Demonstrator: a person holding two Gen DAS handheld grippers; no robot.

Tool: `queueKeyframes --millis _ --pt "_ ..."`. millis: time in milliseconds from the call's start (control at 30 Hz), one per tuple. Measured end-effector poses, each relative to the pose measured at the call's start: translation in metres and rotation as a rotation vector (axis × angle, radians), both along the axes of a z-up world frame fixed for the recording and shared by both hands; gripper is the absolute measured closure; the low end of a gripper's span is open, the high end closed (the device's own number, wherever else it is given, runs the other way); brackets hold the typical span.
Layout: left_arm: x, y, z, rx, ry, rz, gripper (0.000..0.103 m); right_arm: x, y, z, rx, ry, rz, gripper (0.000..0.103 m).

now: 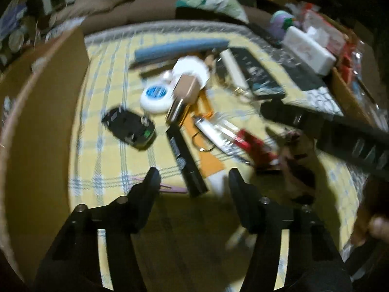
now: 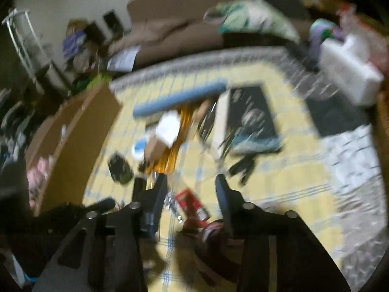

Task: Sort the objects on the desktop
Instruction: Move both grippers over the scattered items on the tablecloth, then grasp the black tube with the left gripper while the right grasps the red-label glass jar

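A yellow checked cloth (image 1: 107,160) bears a heap of objects: a black stick-shaped device (image 1: 186,160), a black mouse-like gadget (image 1: 128,127), a white tape roll with a blue label (image 1: 155,96), a red pack (image 1: 252,143) and a blue foam bar (image 1: 180,46). My left gripper (image 1: 193,177) is open and empty, just before the near end of the black stick. The right wrist view is blurred. My right gripper (image 2: 190,187) is open, above the red pack (image 2: 192,204).
A brown cardboard box (image 1: 41,112) stands at the left, also in the right wrist view (image 2: 80,131). A black printed box (image 1: 257,73), a white tissue box (image 1: 308,51) and a black bar (image 1: 340,131) lie to the right. A sofa (image 1: 126,9) is behind.
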State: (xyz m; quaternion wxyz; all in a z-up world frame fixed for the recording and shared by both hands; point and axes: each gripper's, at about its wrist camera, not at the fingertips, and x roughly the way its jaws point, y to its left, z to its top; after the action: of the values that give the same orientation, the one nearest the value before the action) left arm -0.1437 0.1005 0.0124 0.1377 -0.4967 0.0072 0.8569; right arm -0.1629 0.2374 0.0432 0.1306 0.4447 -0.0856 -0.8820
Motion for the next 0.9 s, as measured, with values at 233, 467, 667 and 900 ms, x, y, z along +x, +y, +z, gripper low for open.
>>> queueKeyframes --millis 233,467,667,900 --pt "-0.005 -0.011 -0.009 0.037 0.039 0.001 0.051 -0.010 -0.008 -0.034 0.028 -0.027 0.074 0.069" --pt "-0.002 -0.027 -0.007 0.072 0.054 -0.009 0.052 -0.005 -0.020 -0.036 0.091 -0.031 0.143 0.071" --pt "-0.003 -0.024 -0.007 0.046 0.046 -0.024 0.069 -0.001 -0.016 -0.037 0.088 -0.044 0.144 0.074" --pt "-0.020 -0.005 -0.007 -0.015 0.033 -0.060 0.051 0.003 -0.027 -0.037 0.184 -0.027 0.144 0.077"
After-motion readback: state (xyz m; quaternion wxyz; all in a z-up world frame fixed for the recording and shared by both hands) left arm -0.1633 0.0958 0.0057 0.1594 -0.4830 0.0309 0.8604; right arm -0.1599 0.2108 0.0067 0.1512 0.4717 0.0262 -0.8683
